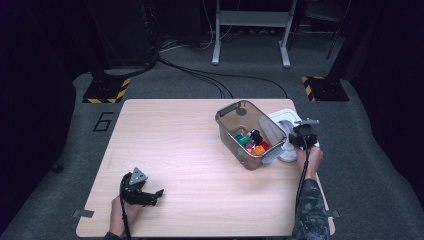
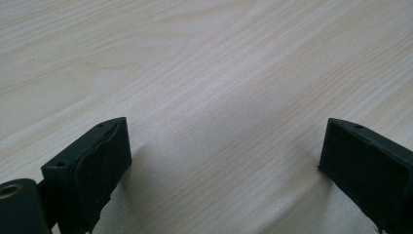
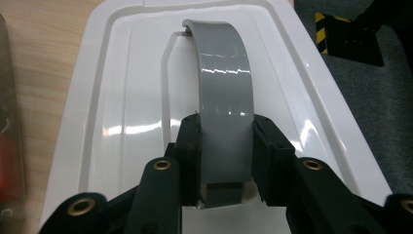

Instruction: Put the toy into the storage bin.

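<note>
at the table's right edge, just right of the clear bin (image 1: 248, 131), the white lid (image 3: 122, 102) lies flat, and the right gripper (image 3: 226, 146) pinches its grey handle (image 3: 225, 78), one pad on each side edge of the arched strap. judgement: the step in hand is lifting the lid to cap the bin. to do it well, keep the pinch square on the strap's edges, raise straight up so the lid hangs level, clear the bin's near rim before crossing over, then lower with corners matched. risk: the glossy strap may slip or the lid may swing. left gripper (image 2: 224, 161) rests near the table's (image 2: 204, 63) front left corner, jaws spread wide over bare wood, nothing between them. count: one bin, one lid, one handle, two grippers; small coloured pieces (image 1: 252, 142) inside the bin, several, green, orange, red, black, exact number too small to tell.
</note>
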A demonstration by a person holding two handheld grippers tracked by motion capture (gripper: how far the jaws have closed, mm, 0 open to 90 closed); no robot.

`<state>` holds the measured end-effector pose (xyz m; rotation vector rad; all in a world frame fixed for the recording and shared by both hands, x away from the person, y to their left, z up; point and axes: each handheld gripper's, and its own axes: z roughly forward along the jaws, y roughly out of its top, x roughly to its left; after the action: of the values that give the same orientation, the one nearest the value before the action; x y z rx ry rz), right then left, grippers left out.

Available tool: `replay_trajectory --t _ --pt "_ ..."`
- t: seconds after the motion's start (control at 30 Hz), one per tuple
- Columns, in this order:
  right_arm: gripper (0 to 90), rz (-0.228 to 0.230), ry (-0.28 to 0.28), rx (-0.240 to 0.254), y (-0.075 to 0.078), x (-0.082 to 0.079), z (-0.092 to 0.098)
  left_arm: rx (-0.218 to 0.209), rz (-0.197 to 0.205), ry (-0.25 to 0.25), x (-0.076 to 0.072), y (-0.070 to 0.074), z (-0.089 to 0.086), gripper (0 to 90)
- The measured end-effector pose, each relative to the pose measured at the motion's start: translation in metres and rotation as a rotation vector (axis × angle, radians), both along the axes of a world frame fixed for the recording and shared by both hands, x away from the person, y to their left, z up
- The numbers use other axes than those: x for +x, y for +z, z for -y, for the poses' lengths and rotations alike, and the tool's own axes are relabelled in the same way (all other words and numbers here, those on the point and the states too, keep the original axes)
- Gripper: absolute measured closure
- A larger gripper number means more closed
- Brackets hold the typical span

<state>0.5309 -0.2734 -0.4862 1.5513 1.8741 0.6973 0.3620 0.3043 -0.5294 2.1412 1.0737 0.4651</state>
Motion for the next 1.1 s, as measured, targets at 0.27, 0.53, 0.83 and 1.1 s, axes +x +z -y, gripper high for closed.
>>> replay_trajectory --t 0.27,0.53,0.83,1.1 --pt "67.2 0.029 -0.012 -0.029 0.016 -0.006 0.004 -0.004 0.016 0.011 0.0 -0.001 0.001 4.4" --pt "67.2 0.068 -0.042 -0.073 0.039 -0.011 0.012 -0.004 0.016 0.011 0.0 -0.001 0.001 4.4" --pt "67.2 0.115 -0.063 -0.139 0.075 -0.016 0.02 -0.004 0.016 0.011 0.0 -0.001 0.001 4.4" --pt "67.2 0.162 -0.073 -0.171 0.115 -0.022 0.02 -0.004 0.015 0.011 0.0 -0.001 0.001 4.4"
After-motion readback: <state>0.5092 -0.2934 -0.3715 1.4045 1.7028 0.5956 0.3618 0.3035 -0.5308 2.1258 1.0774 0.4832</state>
